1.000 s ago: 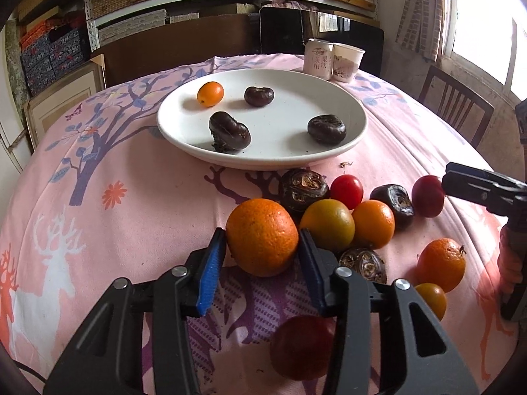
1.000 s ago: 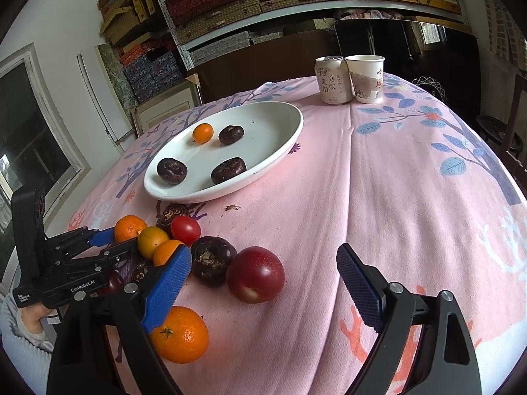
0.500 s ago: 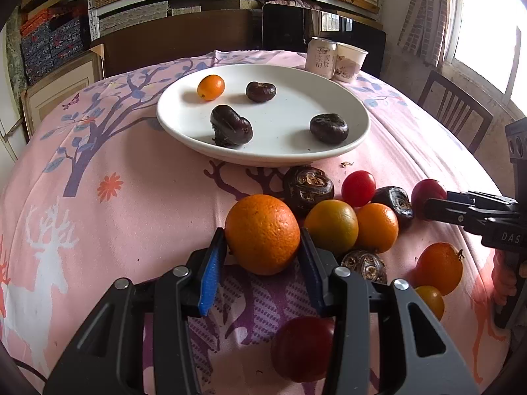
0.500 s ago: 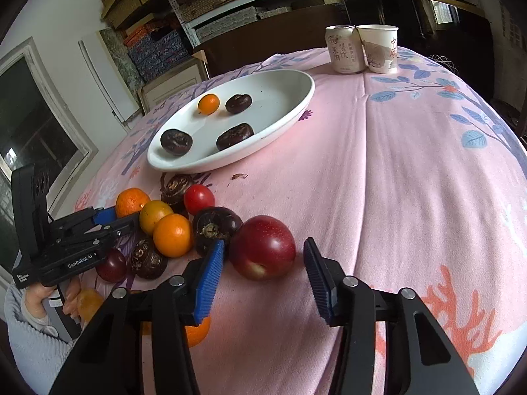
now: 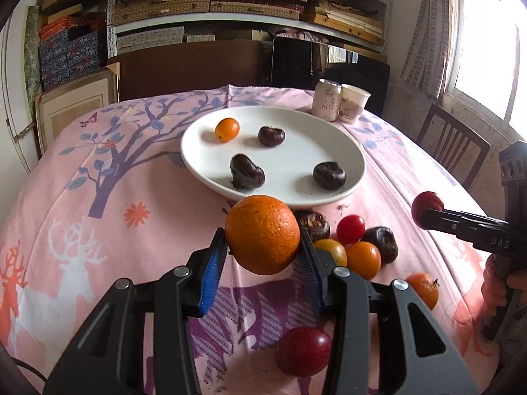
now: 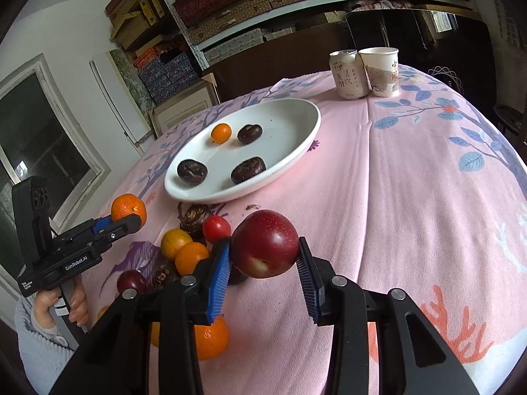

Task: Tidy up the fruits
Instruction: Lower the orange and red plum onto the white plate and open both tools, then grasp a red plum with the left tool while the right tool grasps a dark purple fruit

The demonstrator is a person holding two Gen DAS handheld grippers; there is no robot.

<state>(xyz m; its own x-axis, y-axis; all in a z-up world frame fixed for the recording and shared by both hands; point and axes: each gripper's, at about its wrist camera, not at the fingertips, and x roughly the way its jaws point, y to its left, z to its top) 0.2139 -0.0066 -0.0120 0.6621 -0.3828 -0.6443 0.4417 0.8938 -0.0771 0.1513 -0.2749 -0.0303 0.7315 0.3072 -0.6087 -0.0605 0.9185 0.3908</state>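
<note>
While left tongs [image 5: 262, 256] pinch orange [image 5: 262, 234], right tongs [image 6: 262, 265], just closing, clamp plum [image 6: 265, 243].

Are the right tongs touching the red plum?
Touching. The right wrist view shows the right tongs, which have just been closing, with both pads pressed against the red plum.

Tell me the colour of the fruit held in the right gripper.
Dark red with a pale yellowish patch, the plum shows best in the right wrist view.

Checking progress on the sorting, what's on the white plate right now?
On the white plate: one small orange fruit and three dark chestnut-like pieces, lying apart. Nothing covers the plate; the can and cup stand behind it.
</note>
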